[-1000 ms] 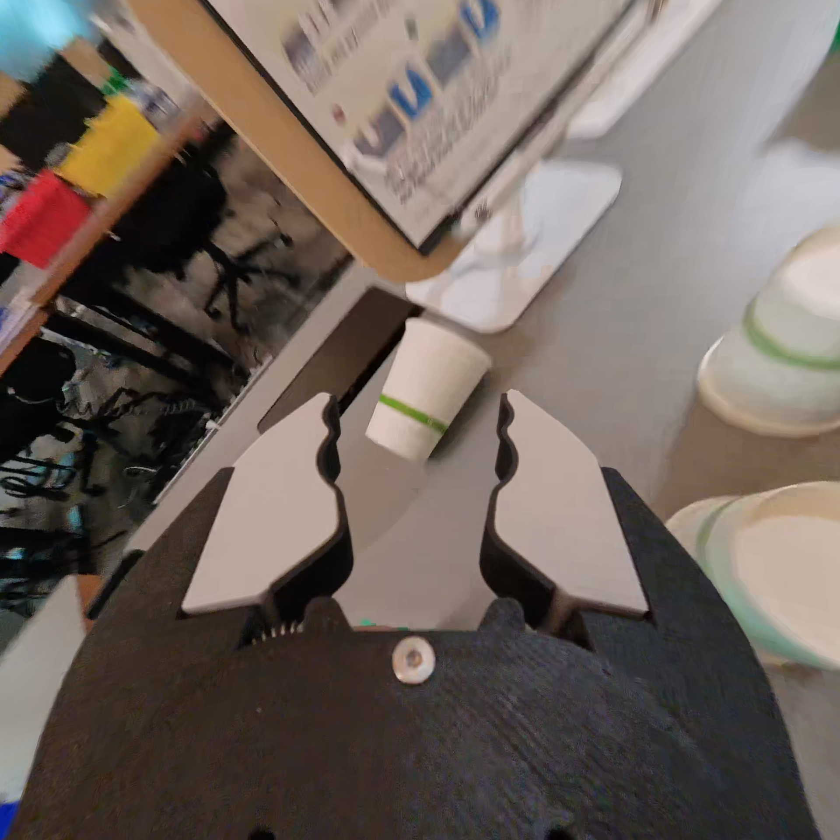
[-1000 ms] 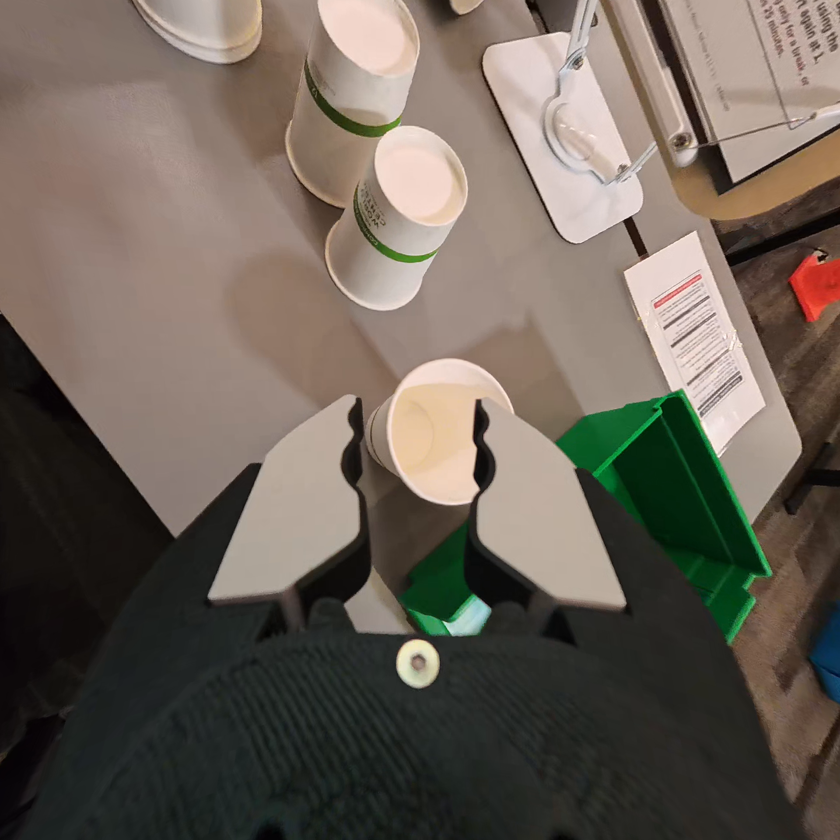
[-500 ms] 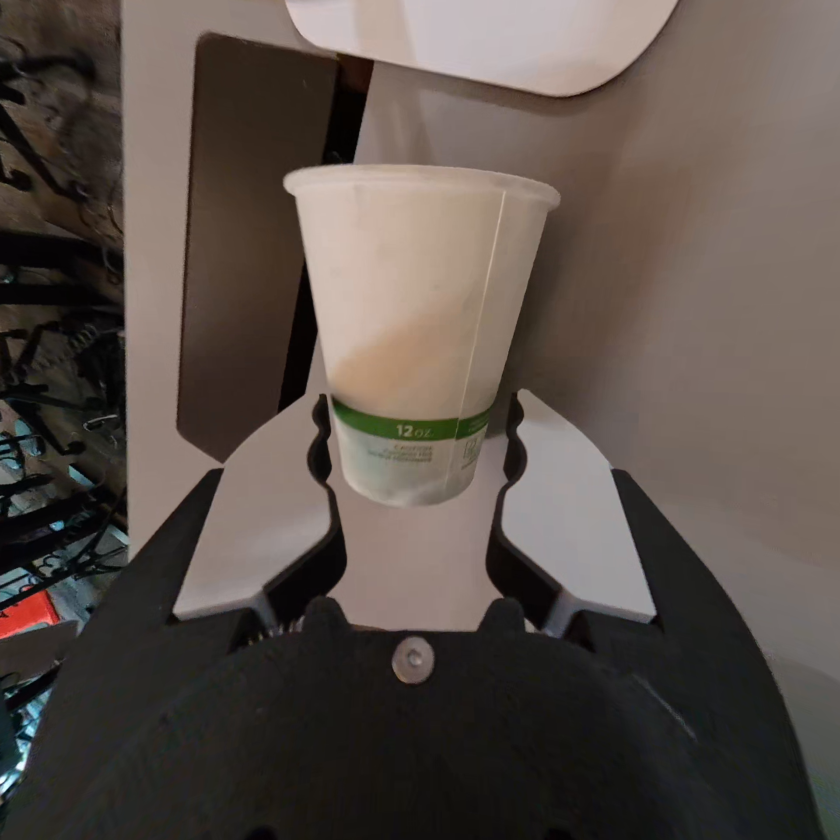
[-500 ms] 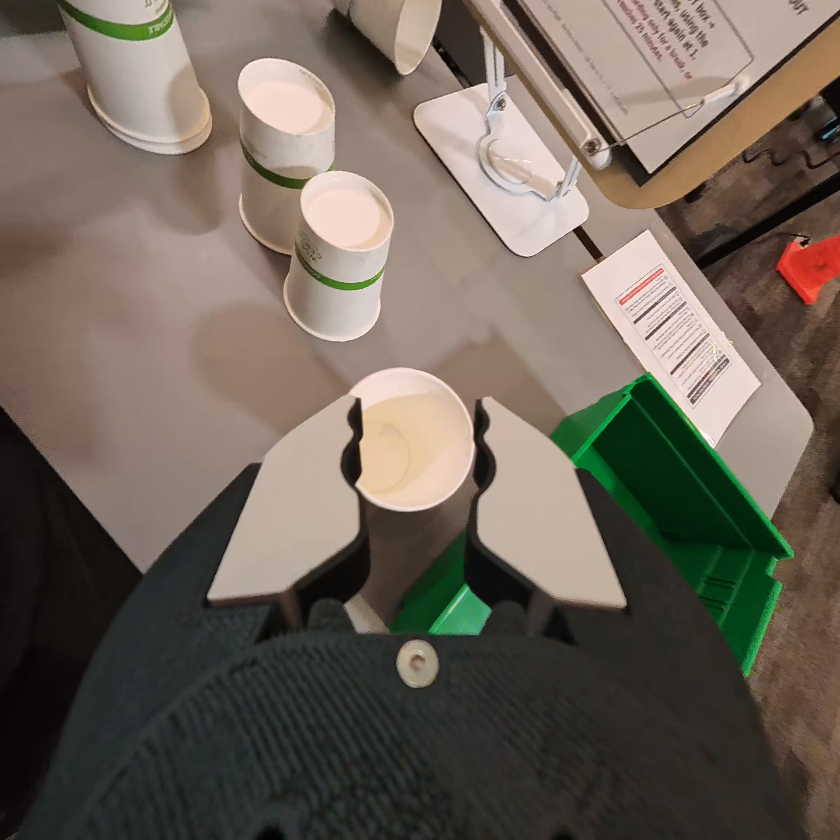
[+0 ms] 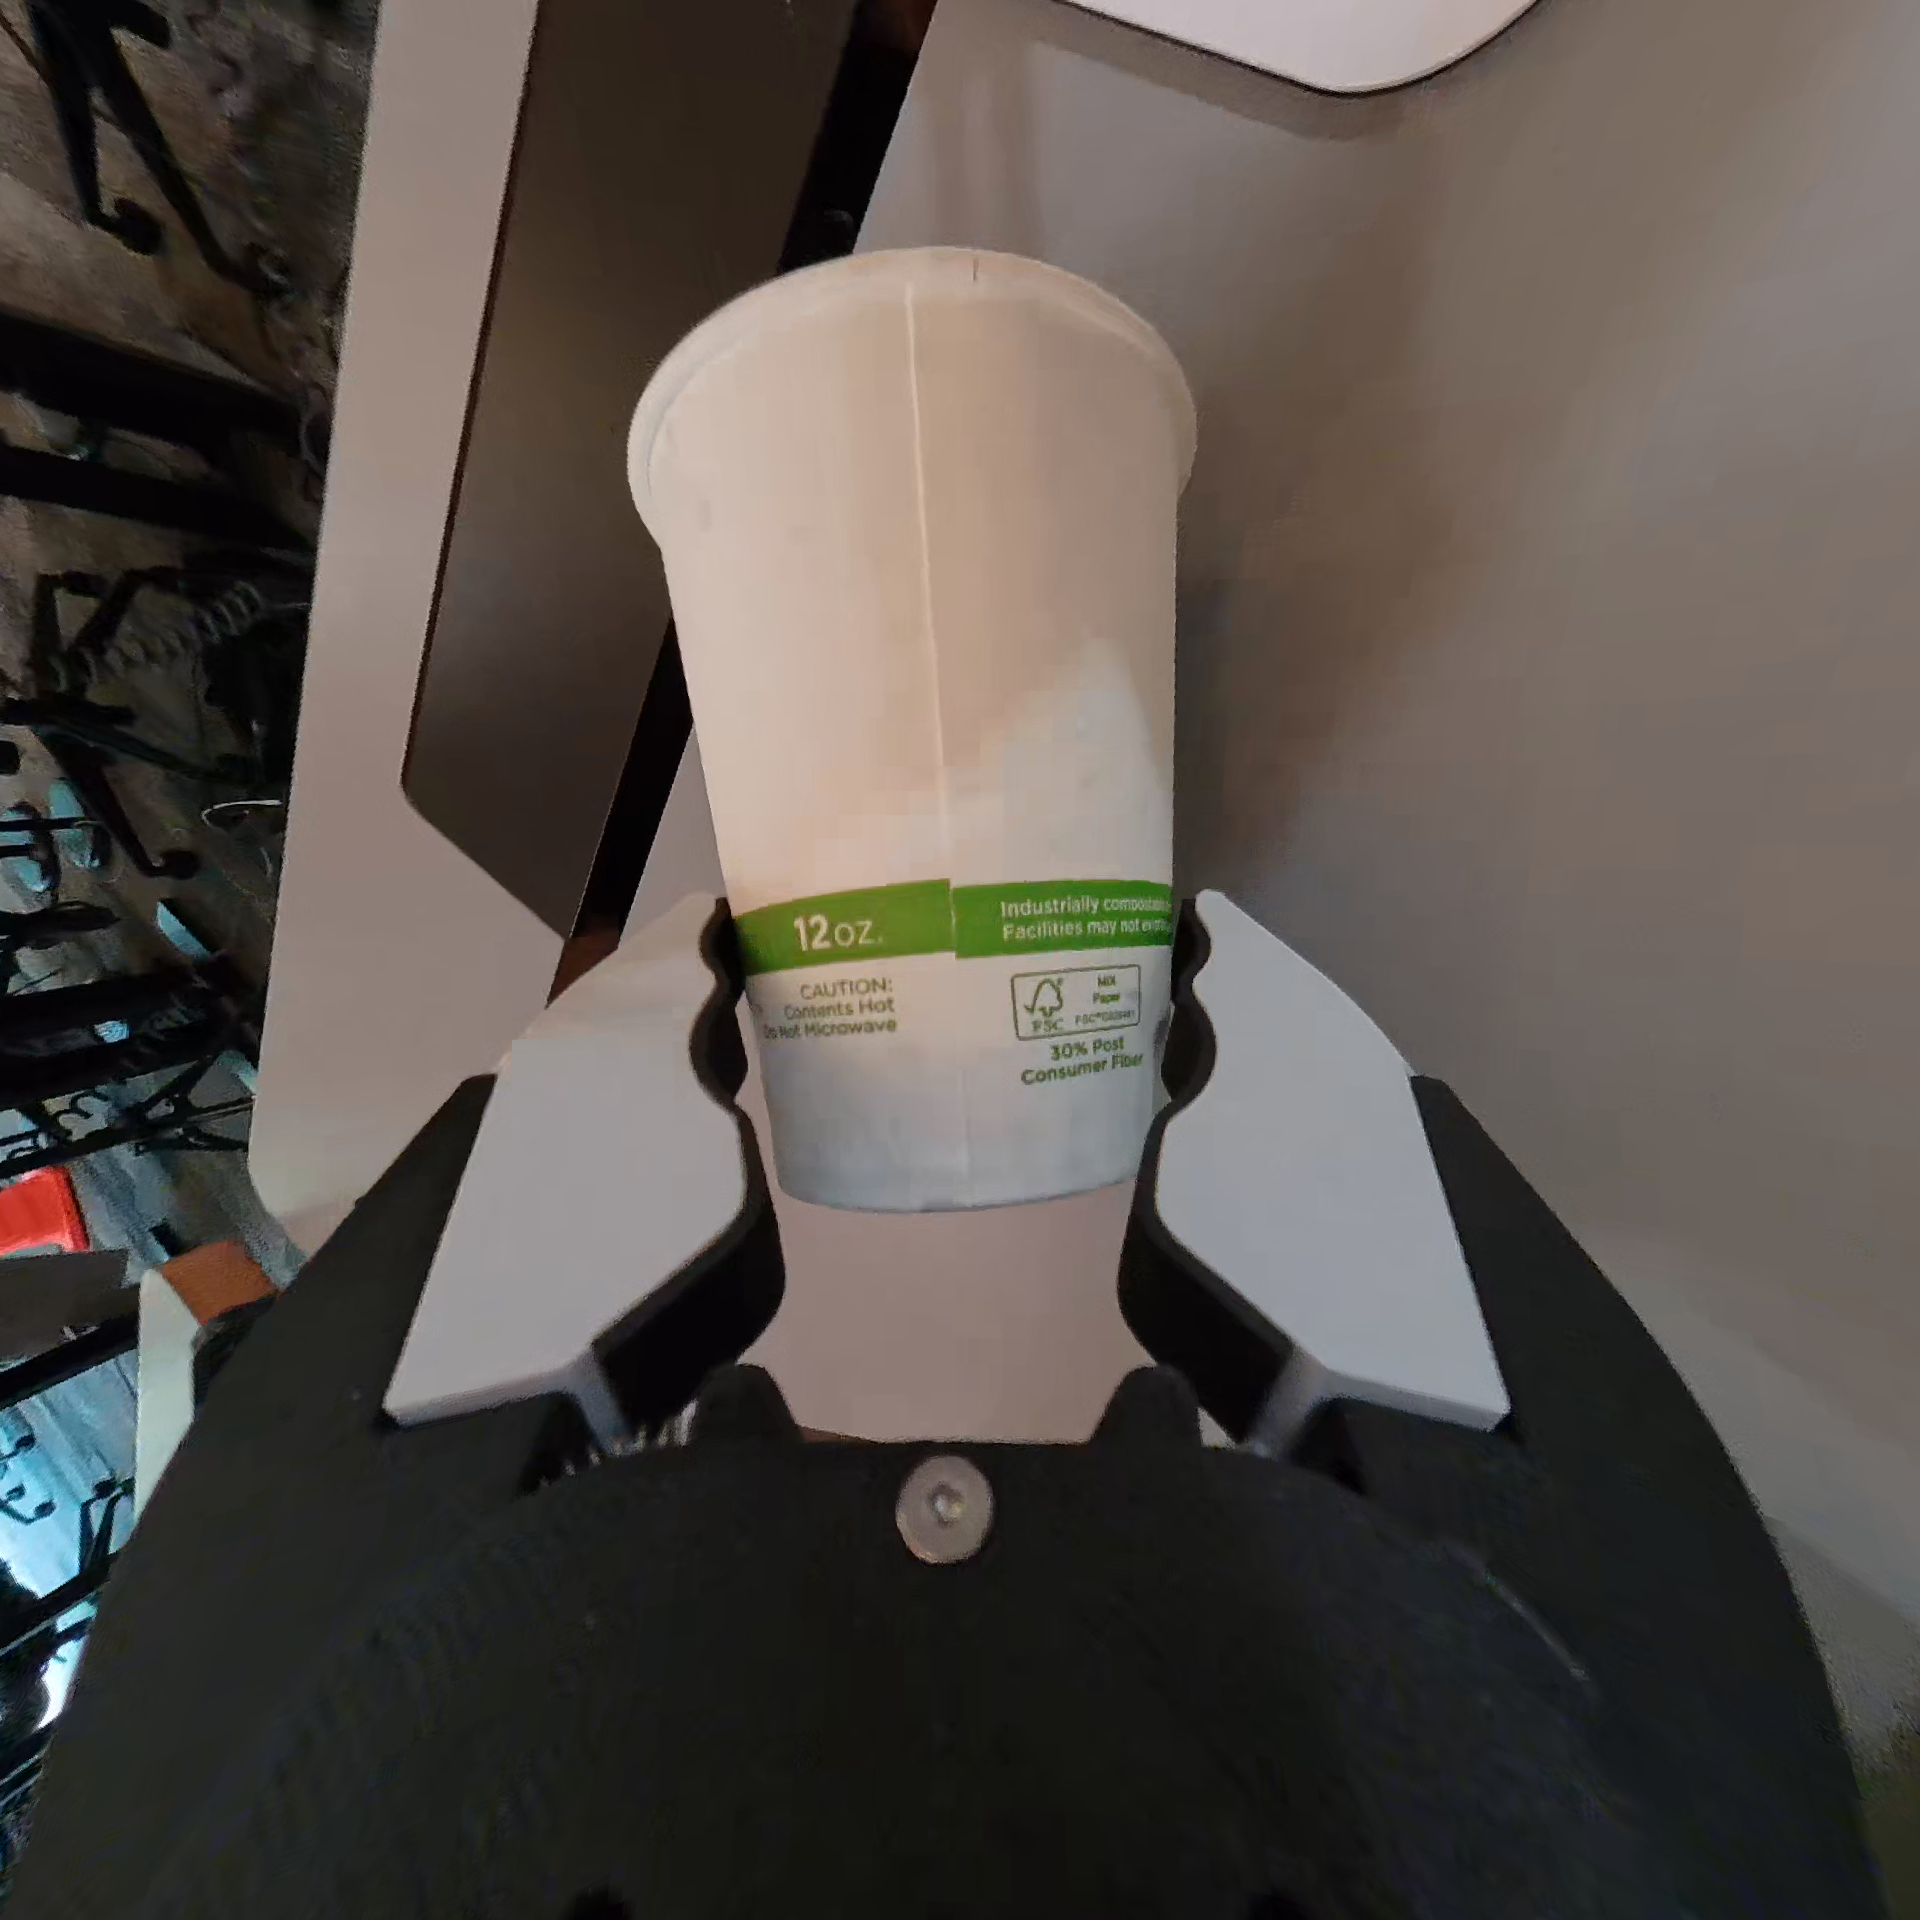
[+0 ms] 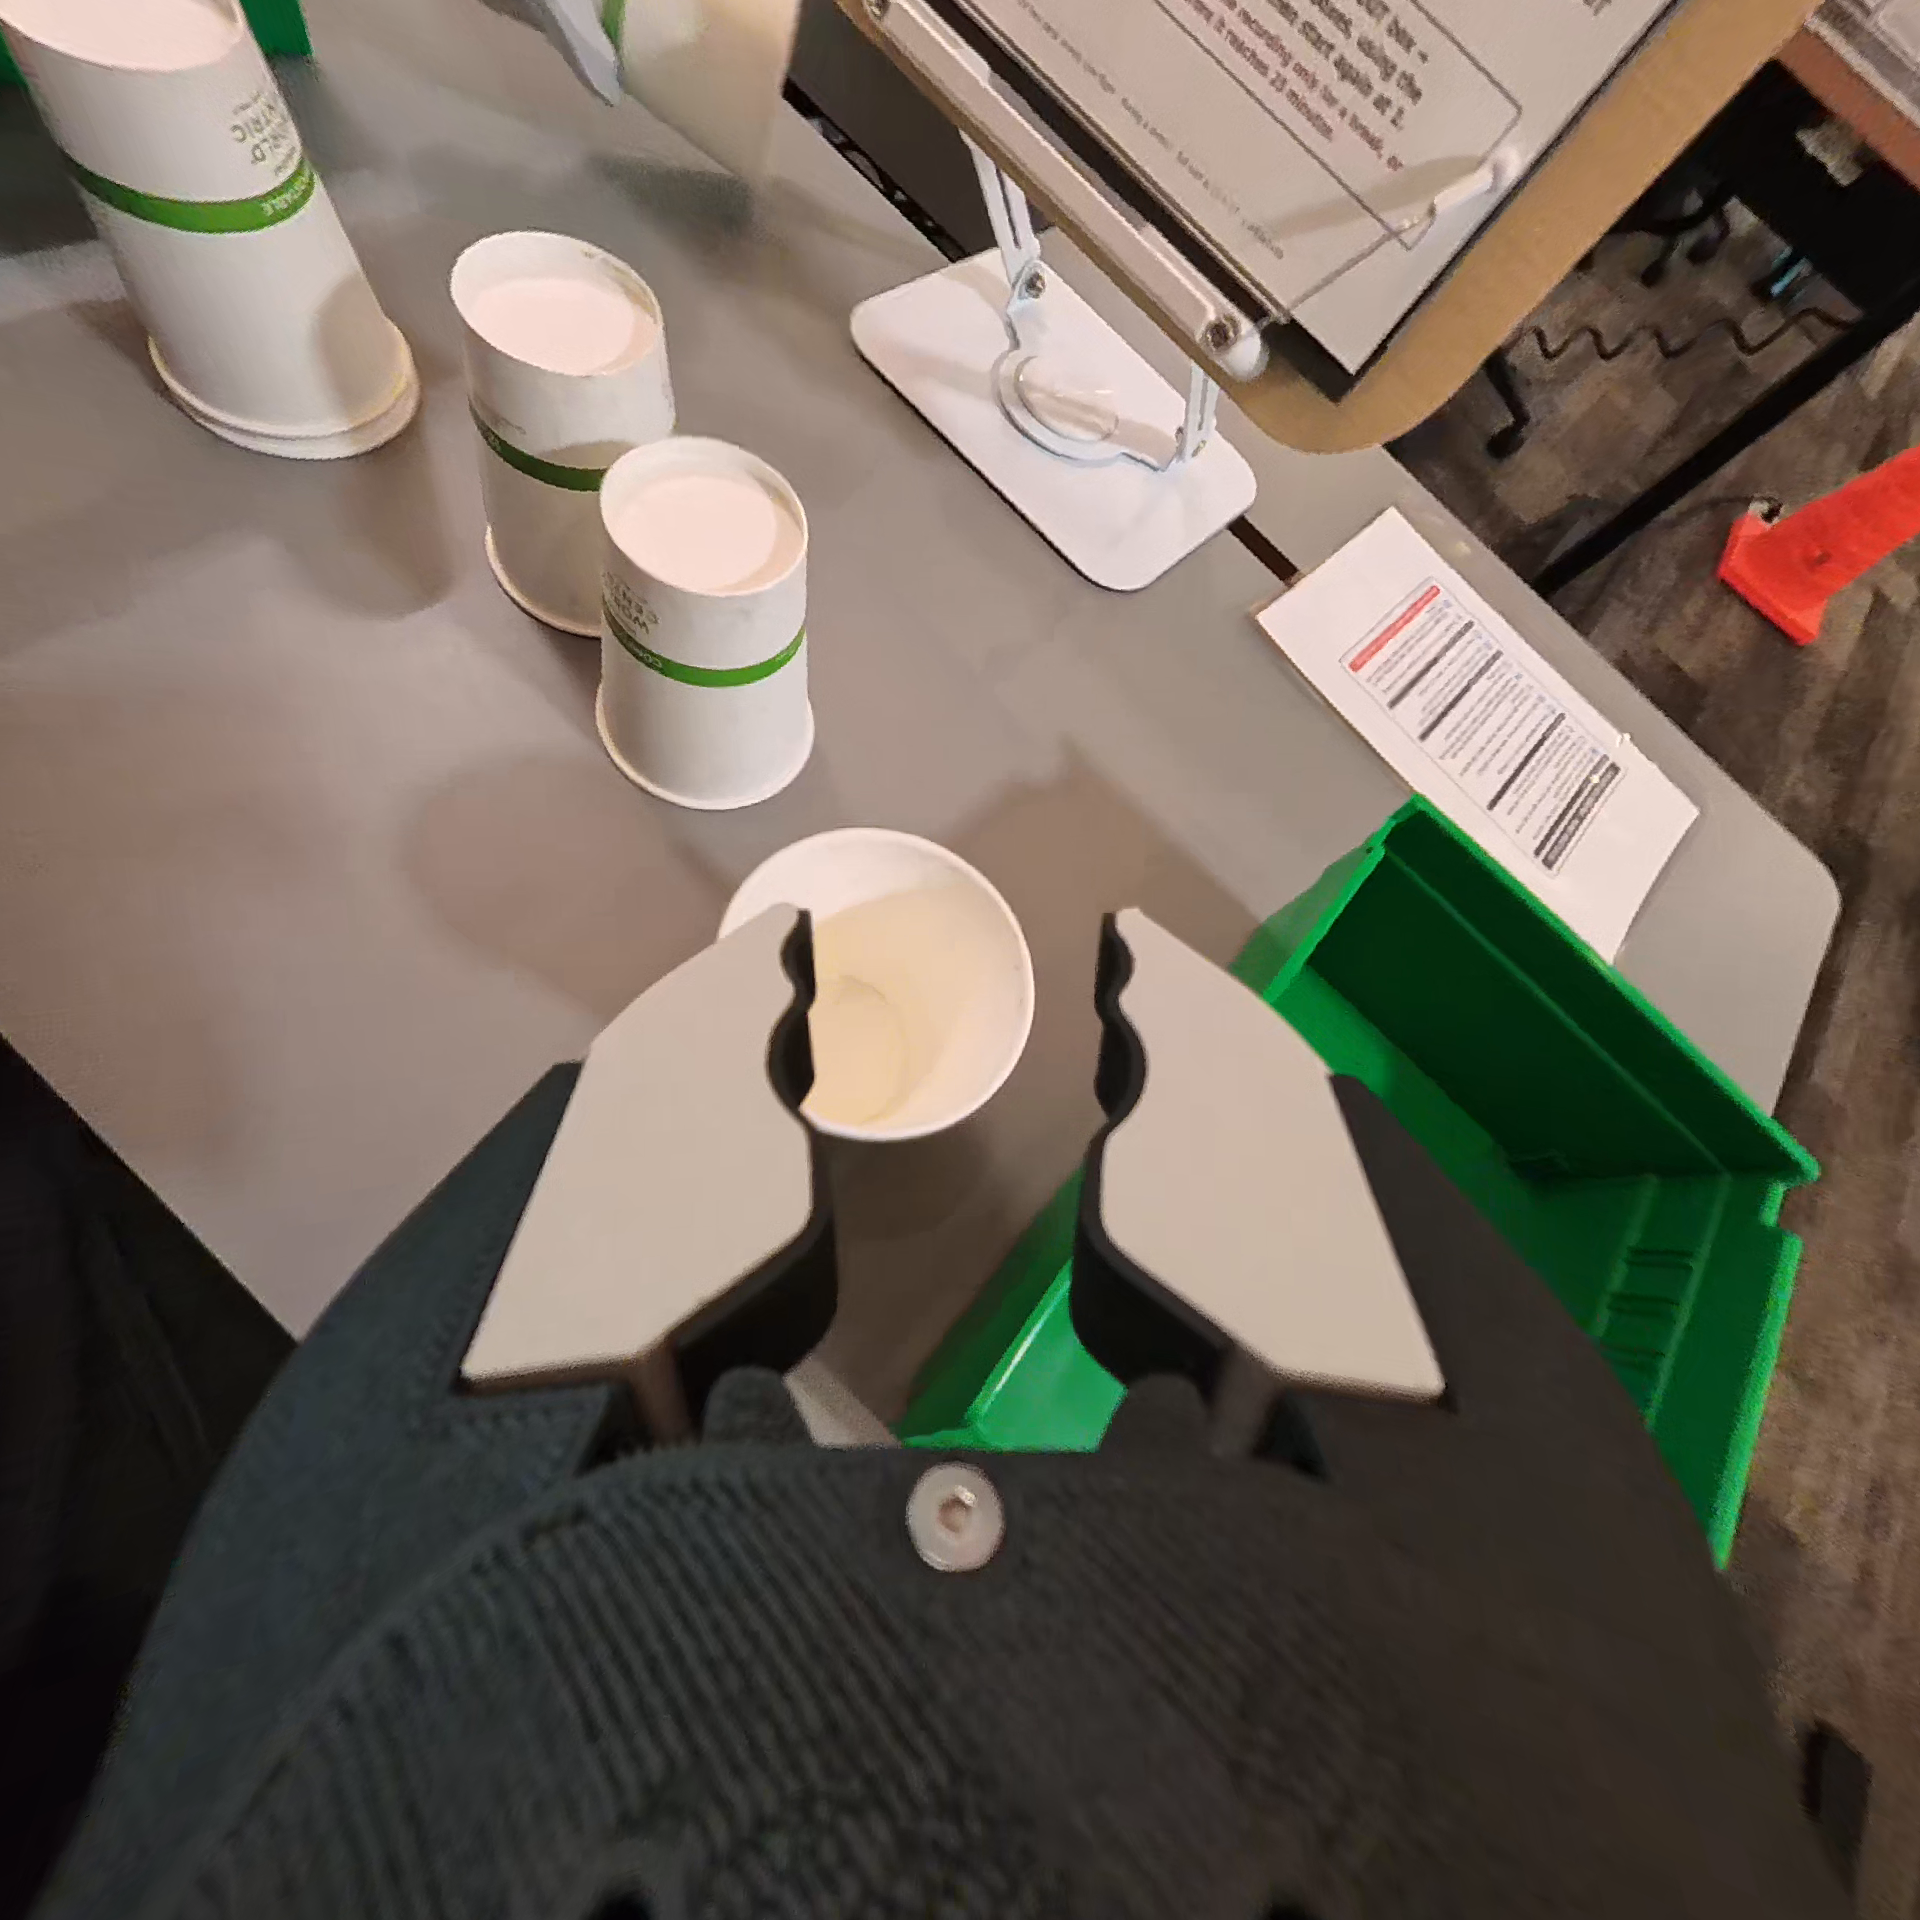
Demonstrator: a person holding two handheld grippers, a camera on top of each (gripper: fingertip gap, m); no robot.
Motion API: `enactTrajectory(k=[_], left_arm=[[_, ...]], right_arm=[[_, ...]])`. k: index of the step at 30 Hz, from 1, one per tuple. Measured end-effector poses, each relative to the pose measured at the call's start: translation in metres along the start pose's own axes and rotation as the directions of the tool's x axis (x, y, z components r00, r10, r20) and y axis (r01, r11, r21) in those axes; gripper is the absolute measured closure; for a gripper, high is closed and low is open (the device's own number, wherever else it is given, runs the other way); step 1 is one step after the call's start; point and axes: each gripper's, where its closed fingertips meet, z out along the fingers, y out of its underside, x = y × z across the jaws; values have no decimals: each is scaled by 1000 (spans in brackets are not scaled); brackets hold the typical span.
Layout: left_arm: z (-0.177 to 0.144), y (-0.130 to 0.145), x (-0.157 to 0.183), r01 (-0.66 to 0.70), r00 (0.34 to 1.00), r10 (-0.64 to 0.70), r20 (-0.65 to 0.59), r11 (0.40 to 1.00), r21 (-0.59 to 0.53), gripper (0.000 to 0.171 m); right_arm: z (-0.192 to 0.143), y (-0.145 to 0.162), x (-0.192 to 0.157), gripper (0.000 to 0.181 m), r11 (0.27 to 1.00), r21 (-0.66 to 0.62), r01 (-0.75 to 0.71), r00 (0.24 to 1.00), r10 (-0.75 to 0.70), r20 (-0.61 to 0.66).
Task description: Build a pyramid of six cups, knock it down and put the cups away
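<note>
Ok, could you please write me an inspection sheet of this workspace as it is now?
Surface: grey table, some faint marks.
Things: one paper cup gripped near its base; upright cup; two inverted cups and an inverted stack.
Clutter: green bin, white stand, printed sheet.
Grippers: left gripper closed on the paper cup; right gripper open above the upright cup.
Cables: coiled cable on the floor.
Surroundings: orange object on the floor.

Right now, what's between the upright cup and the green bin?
Just bare grey table between the upright cup and the green bin, though one finger of the open right tongs overlaps it, in the right wrist view.
</note>
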Motion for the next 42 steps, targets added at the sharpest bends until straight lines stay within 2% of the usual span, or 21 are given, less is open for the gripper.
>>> enactTrajectory(k=[3,7,9,12,14,16,18,20,22,25,28,32,34,37,40,42], left_arm=[[-14,2,-5,19,996,-20,87,1000,19,91],[-39,1,-22,60,972,-76,221,995,80,91],[-54,0,-31,79,957,-107,271,991,111,91],[-83,-10,-43,156,922,-230,313,957,244,91],[-109,-22,-45,240,889,-359,285,894,378,91],[-141,-35,-40,306,853,-469,228,804,510,91],[-178,-47,-24,321,831,-526,178,717,619,91],[-216,-59,5,326,824,-556,108,621,713,91],[-244,-68,48,362,831,-557,-3,536,762,91],[-260,-71,121,433,832,-535,-149,456,778,91],[-249,-61,183,433,843,-514,-156,478,764,91],[-226,-48,258,380,887,-450,-104,582,719,92],[-214,-46,294,368,909,-401,-112,649,666,92],[-208,-47,323,336,925,-367,-95,678,654,92],[-199,-41,330,306,931,-362,-45,707,637,91],[-196,-36,329,326,920,-389,-42,702,633,91]], right_arm=[[3,12,-8,125,999,-23,-46,999,46,19],[15,23,-48,125,998,-24,-54,992,56,112],[26,34,-63,123,997,-76,-3,993,11,115],[45,50,-67,126,978,-191,81,995,-68,72],[55,56,-67,136,970,-228,80,996,-68,62],[61,59,-67,150,971,-231,70,997,-57,60],[62,59,-64,174,974,-217,69,997,-61,43],[59,57,-62,177,976,-207,60,998,-52,43],[57,54,-59,178,980,-191,52,998,-45,39],[51,42,-54,178,987,-149,54,999,-52,14],[35,22,-39,178,993,-90,79,994,-85,-61],[-8,-1,4,178,995,-28,91,968,-95,-233],[-31,-1,37,178,996,-29,81,935,-86,-344],[-47,27,83,178,998,-68,-7,903,-23,-428],[-41,68,108,178,981,-94,-167,914,119,-387],[-29,90,115,178,965,-102,-243,922,197,-335]])
